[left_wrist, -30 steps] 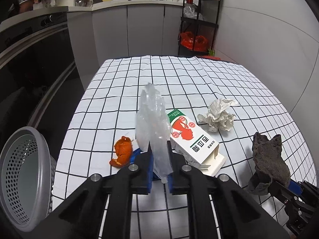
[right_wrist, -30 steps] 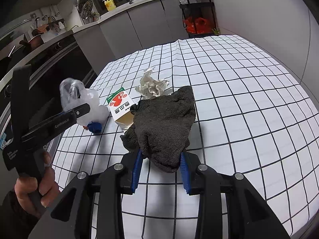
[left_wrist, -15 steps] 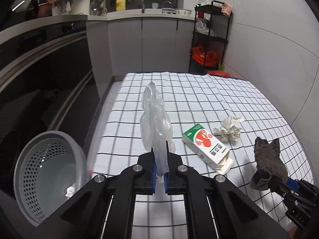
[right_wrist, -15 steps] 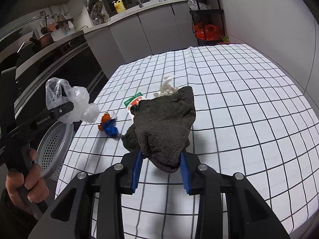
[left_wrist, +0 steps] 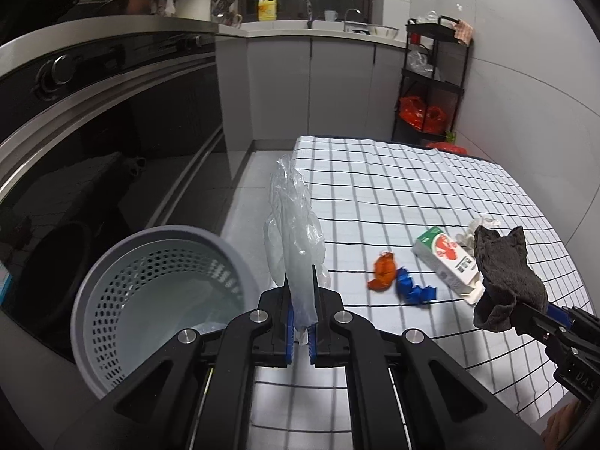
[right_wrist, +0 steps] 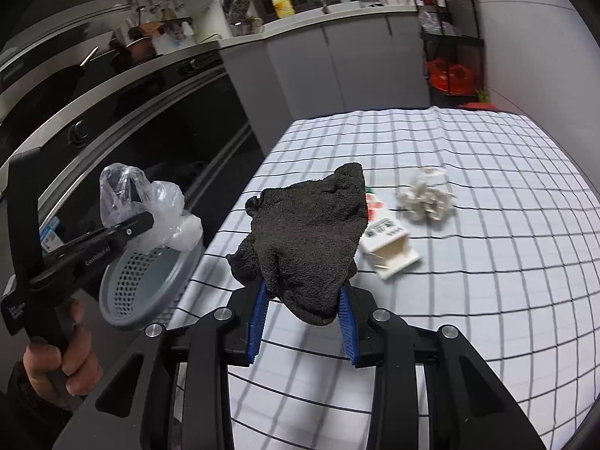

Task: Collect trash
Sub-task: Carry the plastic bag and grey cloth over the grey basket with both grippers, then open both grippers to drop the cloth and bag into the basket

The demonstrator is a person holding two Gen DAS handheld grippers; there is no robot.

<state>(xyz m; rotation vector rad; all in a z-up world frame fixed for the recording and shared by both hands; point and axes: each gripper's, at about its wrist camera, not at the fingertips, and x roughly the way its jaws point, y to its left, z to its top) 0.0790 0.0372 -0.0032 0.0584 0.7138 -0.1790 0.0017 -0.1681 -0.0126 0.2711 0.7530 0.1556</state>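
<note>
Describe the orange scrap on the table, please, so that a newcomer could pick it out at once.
Start at the checked tablecloth and go to its edge nearest the grey basket. There, left of the milk carton, lie two small scraps side by side. The orange scrap is the one nearer the basket, crumpled and orange, while its neighbour, the blue wrapper, is blue.
</note>
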